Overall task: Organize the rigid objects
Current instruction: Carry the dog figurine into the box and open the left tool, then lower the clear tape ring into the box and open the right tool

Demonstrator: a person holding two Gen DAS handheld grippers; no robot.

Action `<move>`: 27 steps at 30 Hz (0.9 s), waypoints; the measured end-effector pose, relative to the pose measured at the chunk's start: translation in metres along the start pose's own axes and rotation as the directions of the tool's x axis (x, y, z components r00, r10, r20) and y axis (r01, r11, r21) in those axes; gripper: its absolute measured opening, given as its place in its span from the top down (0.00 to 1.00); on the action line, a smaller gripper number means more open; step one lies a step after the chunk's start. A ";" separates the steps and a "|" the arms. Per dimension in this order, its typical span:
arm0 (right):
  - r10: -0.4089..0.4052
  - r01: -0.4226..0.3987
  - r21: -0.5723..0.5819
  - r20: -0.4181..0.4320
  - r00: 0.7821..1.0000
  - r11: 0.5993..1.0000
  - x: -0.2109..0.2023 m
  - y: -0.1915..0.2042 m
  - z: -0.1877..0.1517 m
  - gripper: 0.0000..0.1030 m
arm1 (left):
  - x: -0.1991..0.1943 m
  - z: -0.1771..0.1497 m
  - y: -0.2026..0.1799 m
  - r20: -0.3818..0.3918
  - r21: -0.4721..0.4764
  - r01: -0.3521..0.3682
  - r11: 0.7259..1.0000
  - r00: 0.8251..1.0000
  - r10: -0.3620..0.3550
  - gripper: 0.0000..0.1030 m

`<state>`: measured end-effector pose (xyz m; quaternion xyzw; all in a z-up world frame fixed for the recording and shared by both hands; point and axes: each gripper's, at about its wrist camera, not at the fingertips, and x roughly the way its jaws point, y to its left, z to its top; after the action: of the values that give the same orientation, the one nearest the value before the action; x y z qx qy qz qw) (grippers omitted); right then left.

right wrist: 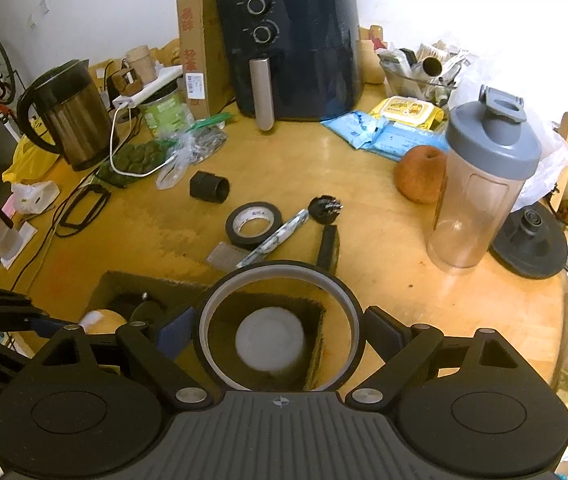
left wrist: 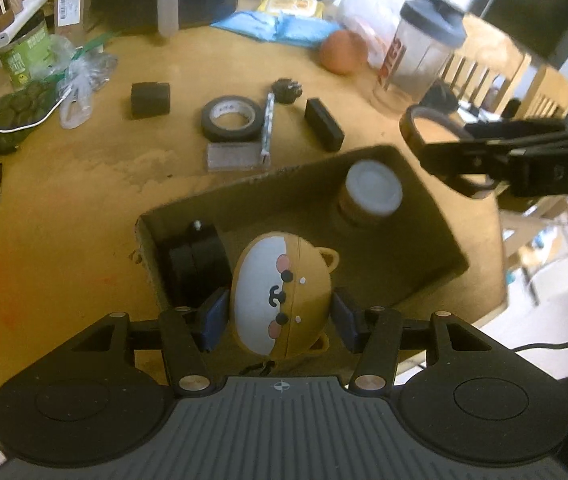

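My left gripper (left wrist: 279, 316) is shut on a brown and white dog-face case (left wrist: 279, 300), held above the near end of an open cardboard box (left wrist: 436, 208). Inside the box stand a white-lidded jar (left wrist: 372, 188) and a black object (left wrist: 197, 260). My right gripper (right wrist: 279, 328) is shut on a black ring with a grey inner band (right wrist: 348, 308), held over the box (right wrist: 103, 284) and the jar (right wrist: 269, 340). The right gripper also shows in the left wrist view (left wrist: 444, 148). On the table lie a black tape roll (right wrist: 253, 224), a patterned pen (right wrist: 279, 236) and a black bar (right wrist: 328, 248).
A round wooden table (right wrist: 384, 240) carries an air fryer (right wrist: 296, 48), a kettle (right wrist: 71, 116), a shaker bottle (right wrist: 484, 184), an apple (right wrist: 420, 172), a black cylinder (right wrist: 209, 186), a black plug (right wrist: 324, 208), a grey card (right wrist: 227, 256), wipes packs and cables. Chairs stand at right.
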<state>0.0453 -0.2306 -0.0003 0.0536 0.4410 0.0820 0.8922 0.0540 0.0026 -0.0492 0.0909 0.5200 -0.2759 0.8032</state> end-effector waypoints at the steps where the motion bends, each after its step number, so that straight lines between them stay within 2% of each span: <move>1: 0.002 -0.002 -0.003 -0.003 1.000 1.000 0.000 0.002 -0.001 0.11 | -0.002 -0.002 0.000 0.009 0.002 -0.007 1.000 1.000 0.007 0.45; 2: 0.003 -0.003 -0.005 -0.005 1.000 1.000 0.000 0.004 -0.003 0.11 | -0.004 -0.005 0.000 0.020 -0.002 -0.014 1.000 1.000 0.014 0.35; 4: 0.007 -0.007 -0.006 -0.010 1.000 1.000 0.000 0.009 -0.006 0.11 | -0.010 -0.010 0.002 0.043 -0.021 -0.034 0.999 0.998 0.035 0.28; 8: 0.010 -0.010 -0.013 -0.026 1.000 1.000 0.002 0.018 -0.014 0.11 | -0.022 -0.022 0.011 0.073 -0.109 -0.038 0.993 0.996 0.046 0.28; 15: 0.016 -0.017 -0.054 -0.033 0.999 0.998 0.006 0.037 -0.017 0.11 | -0.042 -0.044 0.023 0.121 -0.254 -0.031 0.967 0.991 0.063 0.28; 22: 0.063 -0.063 -0.118 -0.004 0.998 0.991 0.007 0.059 -0.003 0.10 | -0.052 -0.055 0.034 0.134 -0.314 -0.068 0.947 0.984 0.115 0.28; 23: 0.075 -0.075 -0.132 -0.011 0.997 0.988 0.008 0.063 -0.001 0.01 | -0.054 -0.057 0.037 0.137 -0.322 -0.073 0.944 0.983 0.123 0.28; 27: 0.072 -0.075 -0.166 -0.029 0.997 0.983 0.017 0.076 -0.001 0.00 | -0.058 -0.062 0.044 0.138 -0.347 -0.086 0.934 0.980 0.141 0.28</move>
<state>0.0468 -0.1526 -0.0014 -0.0058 0.4403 0.1520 0.8849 0.0117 0.0863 -0.0316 -0.0415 0.4872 -0.1416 0.8607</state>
